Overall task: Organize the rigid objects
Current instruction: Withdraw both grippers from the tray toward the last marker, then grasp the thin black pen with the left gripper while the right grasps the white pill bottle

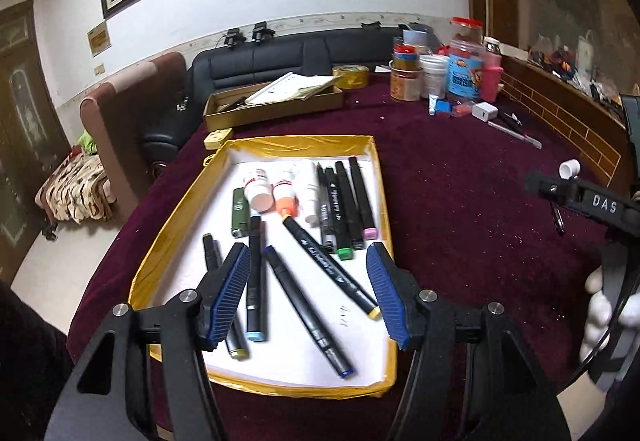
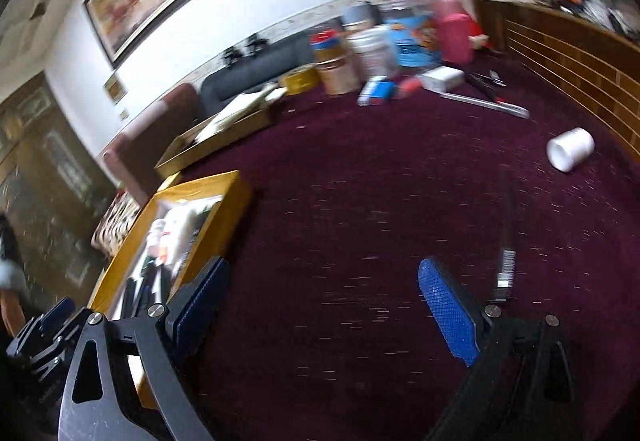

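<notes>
A yellow-rimmed tray with a white floor lies on the maroon tablecloth. It holds several black markers, small paint bottles and a green lighter. My left gripper is open and empty, hovering over the tray's near half with markers between its blue pads. My right gripper is open and empty above bare cloth, right of the tray. A white cap lies far right. A dark pen lies just beyond the right finger.
A clutter of jars and bottles stands at the table's back right, with a white charger and a silver pen in front. A brown box with papers and a tape roll sit at the back. A wooden wall borders the right.
</notes>
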Tool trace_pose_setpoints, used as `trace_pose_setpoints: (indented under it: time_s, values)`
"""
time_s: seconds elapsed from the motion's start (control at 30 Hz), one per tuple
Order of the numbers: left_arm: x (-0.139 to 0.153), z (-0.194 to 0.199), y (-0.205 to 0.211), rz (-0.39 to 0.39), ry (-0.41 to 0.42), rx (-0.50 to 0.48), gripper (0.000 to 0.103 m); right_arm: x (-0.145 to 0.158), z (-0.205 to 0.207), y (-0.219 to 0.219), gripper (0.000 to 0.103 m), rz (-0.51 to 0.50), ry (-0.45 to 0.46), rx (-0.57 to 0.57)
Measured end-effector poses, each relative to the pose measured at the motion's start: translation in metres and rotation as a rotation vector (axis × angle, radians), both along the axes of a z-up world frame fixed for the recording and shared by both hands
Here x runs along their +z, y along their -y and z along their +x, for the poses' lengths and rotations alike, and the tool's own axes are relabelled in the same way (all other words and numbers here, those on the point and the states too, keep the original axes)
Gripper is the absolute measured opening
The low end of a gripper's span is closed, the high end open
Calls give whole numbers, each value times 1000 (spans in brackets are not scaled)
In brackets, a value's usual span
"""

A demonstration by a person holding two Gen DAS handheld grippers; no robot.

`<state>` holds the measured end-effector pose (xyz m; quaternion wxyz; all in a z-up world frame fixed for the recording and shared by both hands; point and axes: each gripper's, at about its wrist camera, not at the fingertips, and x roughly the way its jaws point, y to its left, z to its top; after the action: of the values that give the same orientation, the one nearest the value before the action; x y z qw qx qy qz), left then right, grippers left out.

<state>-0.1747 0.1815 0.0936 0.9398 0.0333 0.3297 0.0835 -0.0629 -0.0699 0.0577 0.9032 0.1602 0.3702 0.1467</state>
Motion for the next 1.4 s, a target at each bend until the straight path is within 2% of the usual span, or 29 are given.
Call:
trace_pose_setpoints:
  time_s: [0.33, 0.47, 0.63, 0.83, 0.97, 1.07, 1.13, 1.17, 1.3, 1.4]
  values:
    - [-4, 10, 39, 36, -36, -60, 59, -4, 2, 106, 93, 71, -43, -152]
    - [0, 7, 55, -21, -15, -125, 59, 1, 7, 159, 93, 50, -51, -276]
    - [1, 8, 83, -132, -18, -257, 59, 3, 26, 223, 92, 35, -95, -417]
    - [-7, 11, 117, -141, -73, -340, 59, -13, 73, 237, 89, 16, -176, -417]
    - [-11, 15, 129, -152, -104, -355, 59, -32, 105, 238, 80, 56, -251, -451]
    - [-10, 18, 137, -149, -112, -364, 59, -37, 121, 235, 77, 43, -256, -472]
    - [-10, 24, 145, -155, -120, -379, 59, -38, 130, 230, 47, 16, -248, -457]
    - [-10, 28, 150, -157, -125, -387, 59, -40, 134, 227, 40, 28, -247, -424]
    - [-14, 52, 177, -149, -149, -435, 59, -40, 120, 220, 40, 35, -244, -368]
    - [-21, 77, 207, -151, -181, -485, 59, -45, 100, 220, 40, 91, -218, -342]
